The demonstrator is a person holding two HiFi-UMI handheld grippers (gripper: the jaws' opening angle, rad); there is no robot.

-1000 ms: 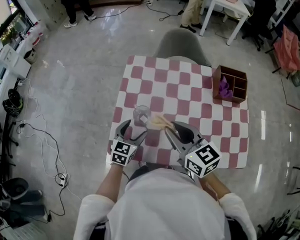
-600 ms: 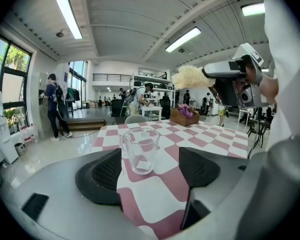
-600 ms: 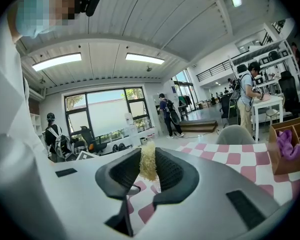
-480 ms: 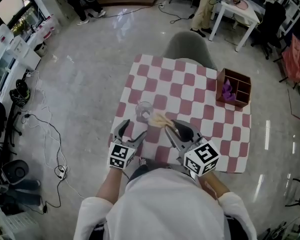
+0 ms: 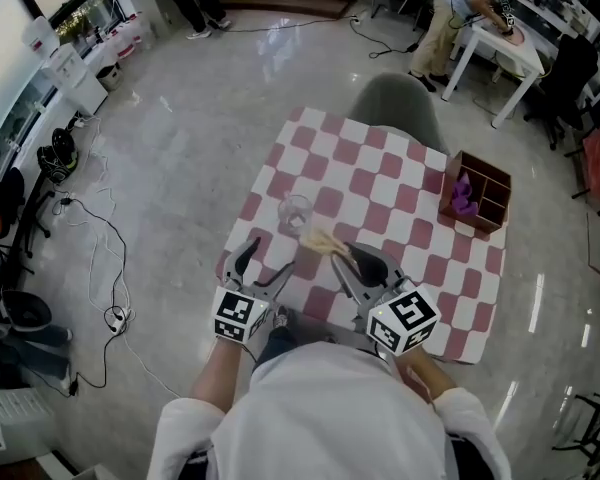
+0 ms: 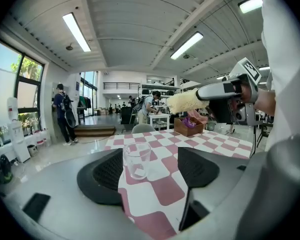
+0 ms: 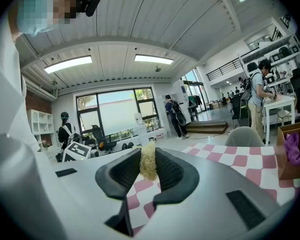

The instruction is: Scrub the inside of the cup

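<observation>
A clear glass cup (image 5: pixel 294 211) (image 6: pixel 136 160) stands upright on the pink-and-white checked table (image 5: pixel 400 183). My left gripper (image 5: pixel 259 265) (image 6: pixel 148 170) is open just short of the cup, which shows between its jaws without touching them. My right gripper (image 5: pixel 358 265) (image 7: pixel 148 169) is shut on a pale yellow fibrous scrubber (image 5: pixel 323 241) (image 7: pixel 148 166). The scrubber's tip hangs just right of the cup, above the table; in the left gripper view the scrubber (image 6: pixel 186 102) sticks out of the right gripper high on the right.
A brown wooden box (image 5: pixel 477 195) with dividers and something purple in it sits at the table's far right. A grey chair (image 5: pixel 397 103) stands behind the table. People and white desks are at the room's far end; cables lie on the floor at left.
The head view has shifted, so the table sits further right and lower. Both grippers keep nearly the same stance by the cup; the scrubber stays clamped.
</observation>
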